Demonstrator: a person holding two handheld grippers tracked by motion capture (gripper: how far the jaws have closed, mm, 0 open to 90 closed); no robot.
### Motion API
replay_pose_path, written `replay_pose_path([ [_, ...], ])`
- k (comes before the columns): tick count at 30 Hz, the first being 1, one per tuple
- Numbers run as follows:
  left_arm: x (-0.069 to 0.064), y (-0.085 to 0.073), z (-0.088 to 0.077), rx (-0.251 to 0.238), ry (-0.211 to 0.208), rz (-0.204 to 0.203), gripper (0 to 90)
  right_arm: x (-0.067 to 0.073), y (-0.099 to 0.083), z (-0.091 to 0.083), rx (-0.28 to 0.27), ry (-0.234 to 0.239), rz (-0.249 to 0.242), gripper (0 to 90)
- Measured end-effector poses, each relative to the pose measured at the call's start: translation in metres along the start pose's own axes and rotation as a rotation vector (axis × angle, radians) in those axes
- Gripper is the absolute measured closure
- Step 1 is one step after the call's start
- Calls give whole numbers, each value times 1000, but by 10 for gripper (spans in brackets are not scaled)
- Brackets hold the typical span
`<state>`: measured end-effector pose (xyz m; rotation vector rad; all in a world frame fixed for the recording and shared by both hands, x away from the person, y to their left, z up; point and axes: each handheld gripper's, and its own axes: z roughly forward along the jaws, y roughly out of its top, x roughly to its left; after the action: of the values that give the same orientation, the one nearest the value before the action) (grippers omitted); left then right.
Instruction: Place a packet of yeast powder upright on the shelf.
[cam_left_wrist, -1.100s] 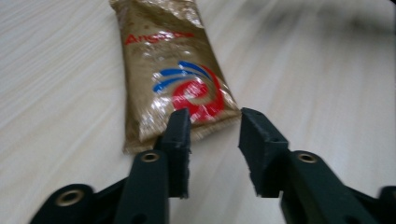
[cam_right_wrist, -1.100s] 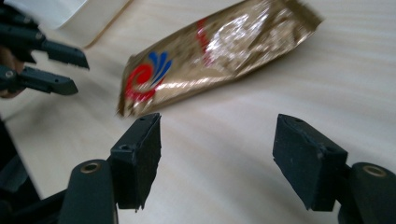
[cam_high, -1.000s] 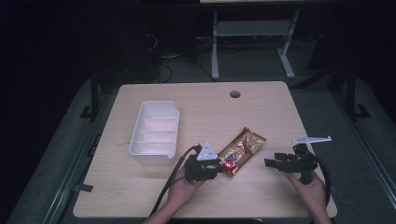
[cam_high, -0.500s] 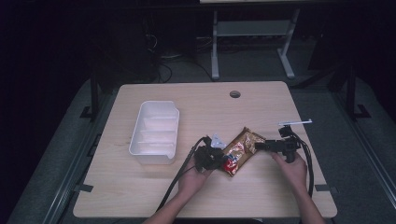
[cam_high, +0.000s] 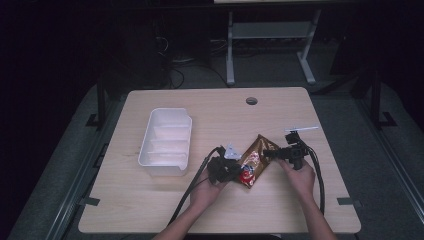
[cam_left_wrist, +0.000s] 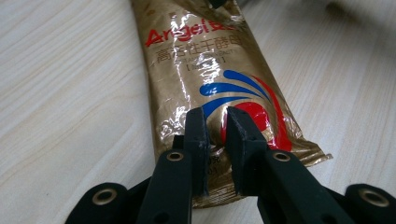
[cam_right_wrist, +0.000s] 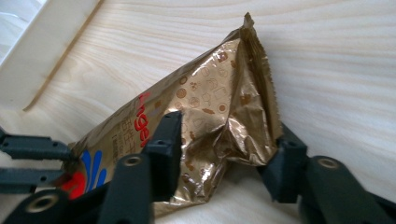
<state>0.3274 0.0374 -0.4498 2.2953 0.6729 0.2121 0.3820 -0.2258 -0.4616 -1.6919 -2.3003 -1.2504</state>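
Observation:
A shiny gold foil bag (cam_high: 255, 157) with red and blue print lies slanted on the wooden table (cam_high: 225, 210). My left gripper (cam_high: 239, 167) is shut on its near printed end, and the left gripper view has the jaws (cam_left_wrist: 213, 116) pinching a fold of foil (cam_left_wrist: 210, 60). My right gripper (cam_high: 267, 153) straddles the bag's far end. Its jaws (cam_right_wrist: 224, 135) have just been closing. Both fingers now bear on the sides of the bag (cam_right_wrist: 219, 107), and the foil buckles between them. The left gripper (cam_right_wrist: 28, 154) sits at the left of the right gripper view.
A white compartment tray (cam_high: 150, 135) stands to the left of the bag, its wall (cam_right_wrist: 28, 70) visible in the right gripper view. A round cable hole (cam_high: 251, 101) sits near the table's far edge. Black cables trail from both grippers toward the near edge.
The right gripper has moved left from the table's right side onto the bag's far end and narrowed its jaws around it. The left gripper edged right and closed on the near end.

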Motion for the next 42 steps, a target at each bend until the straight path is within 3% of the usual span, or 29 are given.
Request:
replay_pose_path([
  [2,-1,0,0,0,2,2,785,2,1,2,7,-14,-4,588],
  [3,-1,0,0,-2,2,5,787,5,2,5,14,-50,-29,679],
  [5,0,-1,0,-3,-2,6,787,4,2,6,13,-56,-27,726],
  [8,0,-3,0,-18,-6,-6,783,-2,3,7,16,-29,2,832],
  [10,0,-3,-1,-18,0,-6,729,-2,4,3,0,-9,5,860],
  [12,1,-4,-2,-18,19,-8,625,0,4,1,-5,-6,-5,867],
  [15,2,-8,-8,-63,3,-46,584,5,6,-6,-26,0,-35,873],
  [17,1,-11,-17,-103,7,-41,560,10,7,-14,-50,14,-57,875],
  [21,-1,-14,-25,-129,-14,-32,526,14,10,-21,-67,27,-74,879],
  [25,-6,-23,-36,-187,-27,-20,454,29,18,-36,-111,49,-130,880],
  [28,-10,-29,-40,-212,-43,-12,425,39,23,-43,-112,58,-162,881],
  [33,-16,-34,-45,-219,-59,12,394,49,28,-52,-127,70,-193,882],
  [37,-20,-40,-53,-231,-80,37,355,66,36,-63,-143,76,-257,883],
  [42,-20,-49,-59,-234,-97,43,350,77,42,-70,-153,73,-301,884],
])
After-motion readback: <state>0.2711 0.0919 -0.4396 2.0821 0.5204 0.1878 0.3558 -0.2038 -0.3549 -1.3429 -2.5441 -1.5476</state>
